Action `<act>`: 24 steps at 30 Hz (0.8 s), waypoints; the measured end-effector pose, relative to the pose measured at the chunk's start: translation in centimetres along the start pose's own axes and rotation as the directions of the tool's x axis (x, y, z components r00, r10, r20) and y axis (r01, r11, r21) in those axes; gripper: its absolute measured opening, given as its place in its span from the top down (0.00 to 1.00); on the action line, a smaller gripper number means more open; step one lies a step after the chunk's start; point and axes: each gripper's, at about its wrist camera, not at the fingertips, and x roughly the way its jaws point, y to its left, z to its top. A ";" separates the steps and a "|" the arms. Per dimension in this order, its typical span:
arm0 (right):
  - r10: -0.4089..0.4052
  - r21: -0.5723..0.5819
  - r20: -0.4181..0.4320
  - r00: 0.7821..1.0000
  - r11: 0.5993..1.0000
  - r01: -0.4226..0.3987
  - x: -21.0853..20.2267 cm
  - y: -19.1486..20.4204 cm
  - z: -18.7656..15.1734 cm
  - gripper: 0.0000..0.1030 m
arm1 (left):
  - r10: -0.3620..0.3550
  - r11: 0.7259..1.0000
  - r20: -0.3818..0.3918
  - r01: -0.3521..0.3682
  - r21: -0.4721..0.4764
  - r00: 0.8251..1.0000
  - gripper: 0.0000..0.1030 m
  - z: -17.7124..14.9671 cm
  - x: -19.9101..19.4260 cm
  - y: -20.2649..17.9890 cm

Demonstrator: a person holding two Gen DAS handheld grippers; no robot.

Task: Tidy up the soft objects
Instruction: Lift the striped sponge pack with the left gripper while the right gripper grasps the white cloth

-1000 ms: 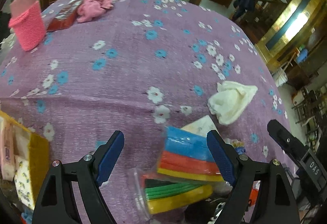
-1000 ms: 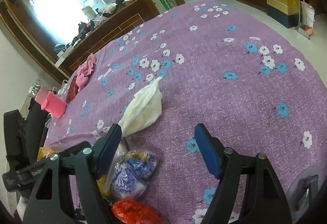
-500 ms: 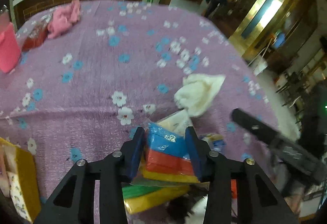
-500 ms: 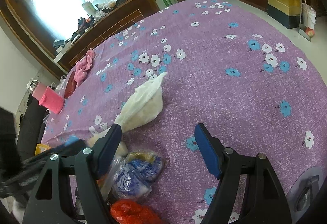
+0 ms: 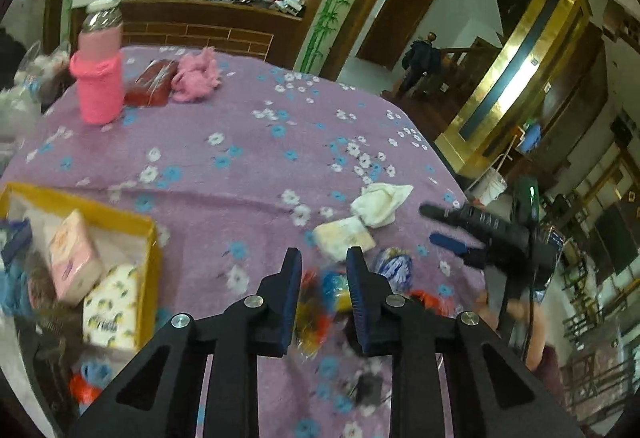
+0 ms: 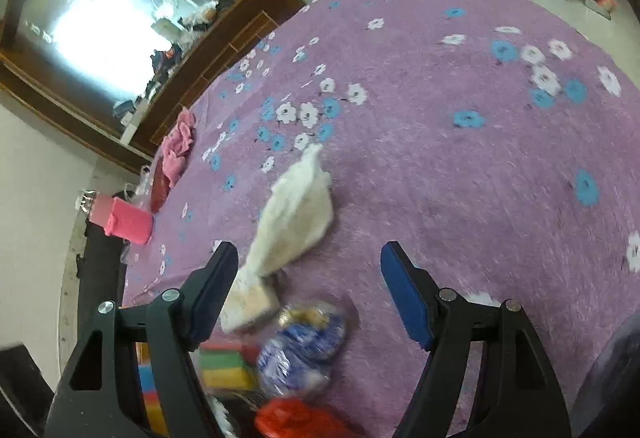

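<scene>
Left wrist view: the left gripper (image 5: pixel 324 258) hangs over the near edge of the flowered cloth (image 5: pixel 240 142). Its jaws have just been closing and now stand nearly together. Between the blue pads sits a blurred pack (image 5: pixel 326 292) of blue, yellow and red layers. It seems pinched there, though the blur makes the contact hard to confirm. To the left is a yellow box (image 5: pixel 150 250) holding tissue packs (image 5: pixel 74 258). Ahead on the cloth lie a pale packet (image 5: pixel 344 236), a white rag (image 5: pixel 380 204) touching its far side, and a blue bag (image 5: pixel 394 264) just right of the gripper. The right gripper (image 5: pixel 434 226) reaches in from the right. At the far end a pink bottle (image 5: pixel 100 86) stands near a pink rag (image 5: pixel 198 76).

Right wrist view: the right gripper (image 6: pixel 308 254) is spread wide and grasps nothing. The white rag (image 6: pixel 296 214) lies on the cloth just beyond its fingertips. The pale packet (image 6: pixel 250 304) is beside the left finger, with the blue bag (image 6: pixel 304 346) between the fingers, lower down. A coloured stack (image 6: pixel 224 366) shows behind the left finger, and a red bag (image 6: pixel 296 418) lies at the bottom edge.
</scene>
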 end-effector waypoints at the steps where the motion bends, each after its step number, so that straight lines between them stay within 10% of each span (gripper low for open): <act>1: -0.039 -0.024 -0.018 0.999 0.999 0.039 0.6 0.7 0.5 0.28 | 0.001 1.000 0.000 -0.001 -0.010 1.000 0.79 -0.3 -0.3 0.5; 5: -0.166 -0.109 -0.071 0.984 0.981 0.158 3.0 2.9 1.8 0.28 | 0.024 1.000 -0.042 -0.025 -0.010 0.999 0.75 -1.9 0.2 2.0; 8: -0.234 -0.171 -0.107 0.966 0.962 0.214 4.6 3.8 2.0 0.28 | 0.107 0.993 -0.051 -0.104 0.055 0.993 0.48 -2.8 0.7 1.9; 15: -0.331 -0.241 -0.142 0.933 0.926 0.291 6.5 3.7 1.6 0.45 | 0.298 0.899 -0.085 -0.249 0.360 0.951 0.23 -3.2 4.0 -0.9; 18: -0.312 -0.244 -0.161 0.936 0.932 0.269 6.3 3.7 1.4 0.82 | 0.342 0.860 -0.147 -0.246 0.446 0.928 0.24 -3.3 7.5 -1.7; 20: -0.300 -0.246 -0.165 0.940 0.935 0.255 5.6 3.8 1.0 0.84 | 0.367 0.842 -0.196 -0.235 0.486 0.909 0.27 -3.8 9.4 -2.0; 24: -0.285 -0.260 -0.129 0.950 0.934 0.245 3.4 4.2 0.4 0.89 | 0.315 0.866 -0.200 -0.195 0.460 0.928 0.73 -3.1 8.6 -2.6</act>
